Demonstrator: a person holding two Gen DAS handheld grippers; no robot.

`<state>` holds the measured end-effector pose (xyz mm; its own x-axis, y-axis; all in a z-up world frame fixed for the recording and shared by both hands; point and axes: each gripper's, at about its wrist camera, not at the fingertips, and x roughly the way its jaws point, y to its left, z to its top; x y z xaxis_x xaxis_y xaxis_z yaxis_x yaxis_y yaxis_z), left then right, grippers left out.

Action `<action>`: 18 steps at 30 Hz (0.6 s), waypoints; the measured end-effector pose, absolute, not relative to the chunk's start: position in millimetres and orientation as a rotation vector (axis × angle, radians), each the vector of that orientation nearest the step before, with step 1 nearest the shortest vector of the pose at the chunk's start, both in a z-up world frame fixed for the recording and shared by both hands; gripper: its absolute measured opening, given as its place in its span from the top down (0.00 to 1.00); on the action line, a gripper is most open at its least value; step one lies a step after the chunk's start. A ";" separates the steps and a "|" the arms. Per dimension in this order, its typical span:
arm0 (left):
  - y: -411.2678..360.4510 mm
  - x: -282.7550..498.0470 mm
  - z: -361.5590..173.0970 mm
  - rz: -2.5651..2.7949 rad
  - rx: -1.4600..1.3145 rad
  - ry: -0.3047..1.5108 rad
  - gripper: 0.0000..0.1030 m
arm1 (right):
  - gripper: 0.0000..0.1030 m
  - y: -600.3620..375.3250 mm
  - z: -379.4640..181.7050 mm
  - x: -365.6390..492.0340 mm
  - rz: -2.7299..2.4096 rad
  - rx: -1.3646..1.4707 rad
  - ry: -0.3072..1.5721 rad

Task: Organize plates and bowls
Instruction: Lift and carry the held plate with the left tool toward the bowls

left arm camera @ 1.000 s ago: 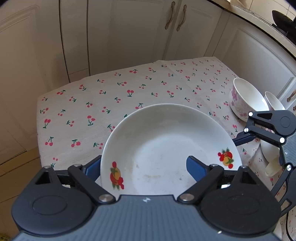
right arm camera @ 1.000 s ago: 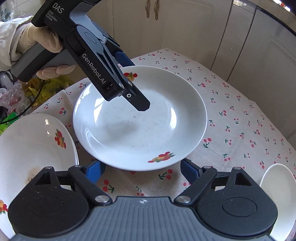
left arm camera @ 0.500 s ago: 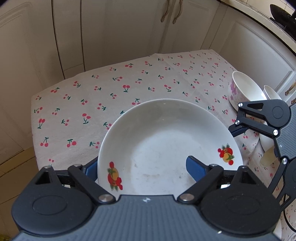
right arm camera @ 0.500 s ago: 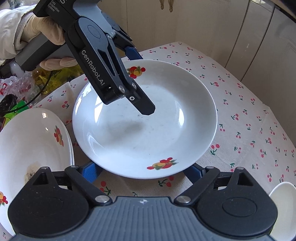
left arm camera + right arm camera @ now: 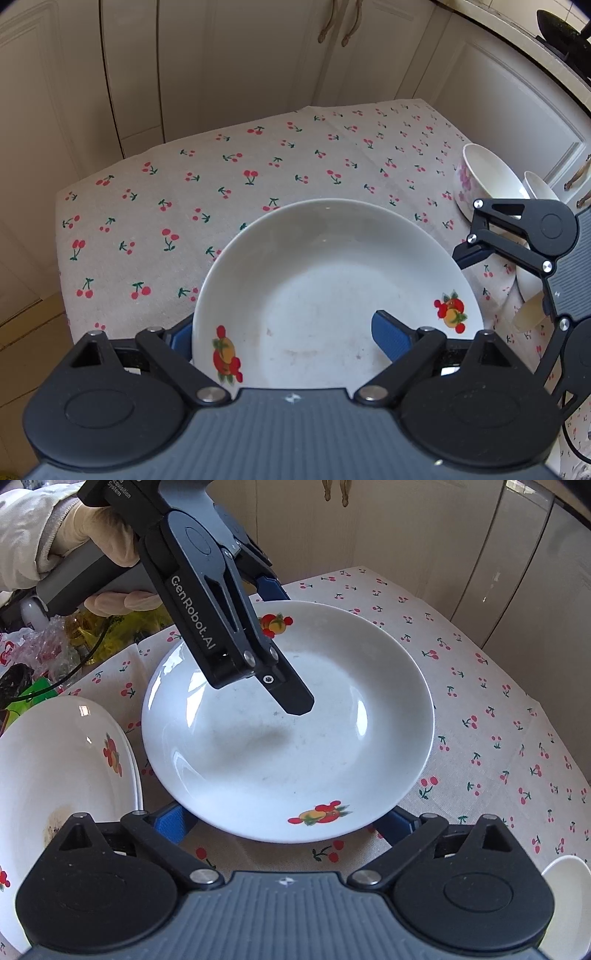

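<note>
On the cherry-print tablecloth [image 5: 480, 709] sits a white plate [image 5: 288, 738] with fruit decals, the left gripper [image 5: 284, 646] straddling its far rim, one finger inside the well, one outside; whether the pads press the rim I cannot tell. Right gripper [image 5: 284, 823] at the near rim, jaws opening, plate edge between them, pads not touching. Second plate [image 5: 55, 768] lies left, floral bowl [image 5: 480, 177] beyond the right gripper.

"GenRobot.AI" on the left claw [image 5: 286, 648]
</note>
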<state>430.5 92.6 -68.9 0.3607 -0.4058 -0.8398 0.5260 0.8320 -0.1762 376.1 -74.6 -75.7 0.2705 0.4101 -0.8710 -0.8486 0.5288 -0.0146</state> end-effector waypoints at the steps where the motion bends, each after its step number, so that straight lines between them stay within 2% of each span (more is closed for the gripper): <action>1: 92.4 430.0 -68.6 -0.602 0.132 1.040 0.10 | 0.01 -74.7 -75.3 375.3 0.906 -0.546 0.950; 18: 90.4 429.8 -59.8 -0.602 0.132 1.034 0.10 | 0.01 -83.2 -66.3 365.6 0.900 -0.540 0.889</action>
<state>429.8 90.4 -59.8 0.3666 -0.4065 -0.8369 0.5275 0.8318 -0.1730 365.6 -83.2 -66.2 0.3181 0.4372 -0.8412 -0.8463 0.5308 -0.0441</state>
